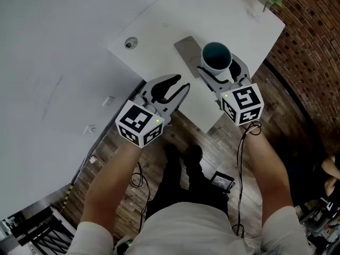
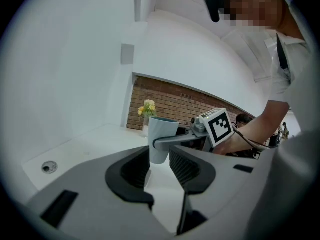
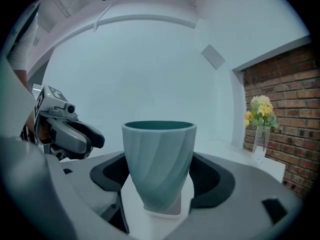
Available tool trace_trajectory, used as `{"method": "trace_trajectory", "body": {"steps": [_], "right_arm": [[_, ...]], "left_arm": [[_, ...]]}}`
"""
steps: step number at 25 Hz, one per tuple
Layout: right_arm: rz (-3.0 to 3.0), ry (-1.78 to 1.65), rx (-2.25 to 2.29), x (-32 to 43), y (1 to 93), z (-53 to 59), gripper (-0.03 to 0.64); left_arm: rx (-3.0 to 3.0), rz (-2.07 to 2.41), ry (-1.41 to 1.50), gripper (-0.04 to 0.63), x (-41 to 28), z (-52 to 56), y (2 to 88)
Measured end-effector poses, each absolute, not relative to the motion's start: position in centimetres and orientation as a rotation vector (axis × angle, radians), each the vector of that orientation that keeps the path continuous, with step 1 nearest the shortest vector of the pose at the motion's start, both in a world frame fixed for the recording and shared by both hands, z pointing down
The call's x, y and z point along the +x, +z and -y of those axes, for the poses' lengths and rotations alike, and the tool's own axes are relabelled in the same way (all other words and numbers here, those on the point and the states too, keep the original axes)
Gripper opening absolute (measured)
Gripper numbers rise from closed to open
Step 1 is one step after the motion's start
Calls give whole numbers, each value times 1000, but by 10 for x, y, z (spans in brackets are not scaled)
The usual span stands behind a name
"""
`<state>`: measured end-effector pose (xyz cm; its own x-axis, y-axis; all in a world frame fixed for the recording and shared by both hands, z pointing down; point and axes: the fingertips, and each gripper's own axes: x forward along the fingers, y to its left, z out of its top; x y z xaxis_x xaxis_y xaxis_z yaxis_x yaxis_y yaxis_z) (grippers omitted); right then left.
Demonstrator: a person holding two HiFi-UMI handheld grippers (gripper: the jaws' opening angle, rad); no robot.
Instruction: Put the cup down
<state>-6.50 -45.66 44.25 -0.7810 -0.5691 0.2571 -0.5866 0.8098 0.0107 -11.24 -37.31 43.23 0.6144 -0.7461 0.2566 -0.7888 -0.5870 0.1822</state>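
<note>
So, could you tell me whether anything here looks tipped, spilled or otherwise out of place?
Nothing stands out. The teal ribbed cup stands upright, clamped in the right hand-held gripper over the flat grey mat on the white table. The left hand-held gripper is open and empty; no spill shows.

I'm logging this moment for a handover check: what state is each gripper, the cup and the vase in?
Left gripper: open, nothing between its fingers.
Right gripper: shut on the cup.
Cup: upright, looks empty, over the grey mat.
Vase: upright, holding flowers.
</note>
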Motion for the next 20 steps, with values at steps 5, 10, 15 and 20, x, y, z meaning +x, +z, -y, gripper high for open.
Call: {"method": "trace_trajectory", "body": {"steps": [5, 10, 15, 20], "right_arm": [[2726, 79, 901, -76, 471, 468, 373], [2681, 41, 897, -89, 501, 481, 373], [2649, 41, 888, -95, 525, 493, 373], [2635, 28, 873, -102, 538, 497, 373]], "left_arm": [[2519, 1254, 201, 129, -116, 383, 453], [2501, 1235, 194, 129, -115, 389, 465], [2478, 1230, 205, 129, -116, 390, 479], [2460, 1223, 211, 129, -117, 389, 488]]}}
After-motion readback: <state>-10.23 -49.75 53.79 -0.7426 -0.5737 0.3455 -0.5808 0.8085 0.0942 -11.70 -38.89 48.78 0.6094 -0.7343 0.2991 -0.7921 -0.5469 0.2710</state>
